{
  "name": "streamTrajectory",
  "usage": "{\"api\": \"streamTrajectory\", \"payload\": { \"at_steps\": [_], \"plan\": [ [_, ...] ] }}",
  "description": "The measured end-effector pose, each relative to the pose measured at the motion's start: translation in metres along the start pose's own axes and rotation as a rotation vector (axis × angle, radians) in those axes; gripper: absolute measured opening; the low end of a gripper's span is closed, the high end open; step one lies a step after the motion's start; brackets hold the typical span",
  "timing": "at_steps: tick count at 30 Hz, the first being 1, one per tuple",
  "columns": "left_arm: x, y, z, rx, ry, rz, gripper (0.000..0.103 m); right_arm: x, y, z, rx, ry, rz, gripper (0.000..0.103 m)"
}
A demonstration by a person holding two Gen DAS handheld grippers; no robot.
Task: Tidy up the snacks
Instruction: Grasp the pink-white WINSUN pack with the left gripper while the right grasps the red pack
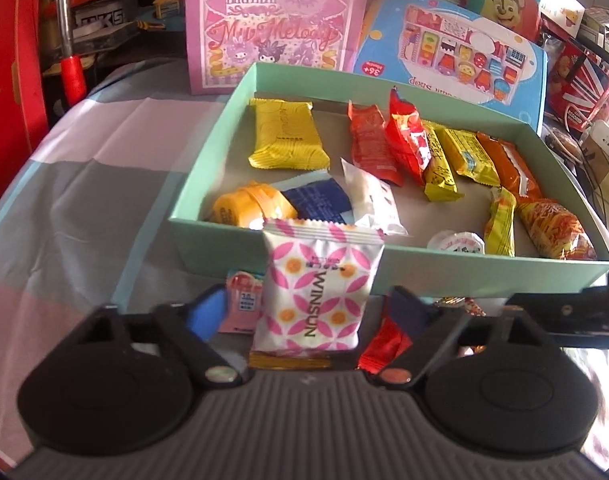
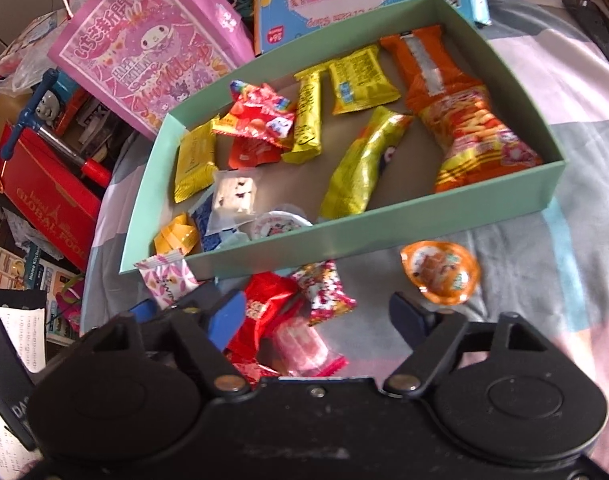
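Note:
A mint-green box [image 1: 484, 268] holds several wrapped snacks and shows in both views [image 2: 424, 216]. My left gripper [image 1: 304, 312] has its fingers spread wide, with a pink-and-white WINSUN packet [image 1: 316, 292] standing between them in front of the box's near wall. I cannot tell whether it is held. The same packet shows in the right wrist view [image 2: 168, 280]. My right gripper [image 2: 320, 316] is open above a red packet [image 2: 264, 304], a pink-red candy packet [image 2: 324, 292] and a pink packet [image 2: 304, 348]. An orange jelly cup [image 2: 440, 272] lies to its right.
A pink Happy Birthday gift bag [image 1: 272, 20] and a blue toy box [image 1: 456, 48] stand behind the mint box. A red carton [image 2: 44, 192] and toys crowd the left. A checked cloth [image 1: 84, 200] covers the surface.

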State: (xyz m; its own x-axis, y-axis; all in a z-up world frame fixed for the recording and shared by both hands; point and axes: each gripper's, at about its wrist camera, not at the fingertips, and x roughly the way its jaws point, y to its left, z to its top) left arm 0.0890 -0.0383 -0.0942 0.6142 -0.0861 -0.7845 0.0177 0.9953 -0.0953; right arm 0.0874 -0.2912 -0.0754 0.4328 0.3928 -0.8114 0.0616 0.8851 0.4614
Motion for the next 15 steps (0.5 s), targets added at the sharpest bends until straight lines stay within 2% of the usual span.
{"api": "streamTrajectory", "payload": {
  "at_steps": [1, 2, 4, 8, 15],
  "plan": [
    [0.002, 0.001, 0.000, 0.004, 0.009, -0.008, 0.049, 0.002, 0.003, 0.000, -0.003, 0.006, 0.009, 0.062],
    [0.002, 0.002, -0.001, 0.007, 0.015, -0.014, 0.049, 0.005, 0.006, 0.001, -0.005, 0.011, 0.018, 0.052],
    [0.000, 0.005, -0.002, 0.016, 0.013, -0.025, 0.049, 0.010, 0.012, 0.002, -0.019, 0.025, 0.036, 0.042],
    [-0.006, 0.018, -0.002, 0.032, 0.042, -0.048, 0.049, 0.022, 0.027, 0.005, -0.044, 0.060, 0.045, 0.041],
    [-0.021, 0.051, -0.003, -0.016, 0.077, -0.062, 0.049, 0.053, 0.057, 0.007, -0.101, 0.132, 0.030, 0.041]
  ]
}}
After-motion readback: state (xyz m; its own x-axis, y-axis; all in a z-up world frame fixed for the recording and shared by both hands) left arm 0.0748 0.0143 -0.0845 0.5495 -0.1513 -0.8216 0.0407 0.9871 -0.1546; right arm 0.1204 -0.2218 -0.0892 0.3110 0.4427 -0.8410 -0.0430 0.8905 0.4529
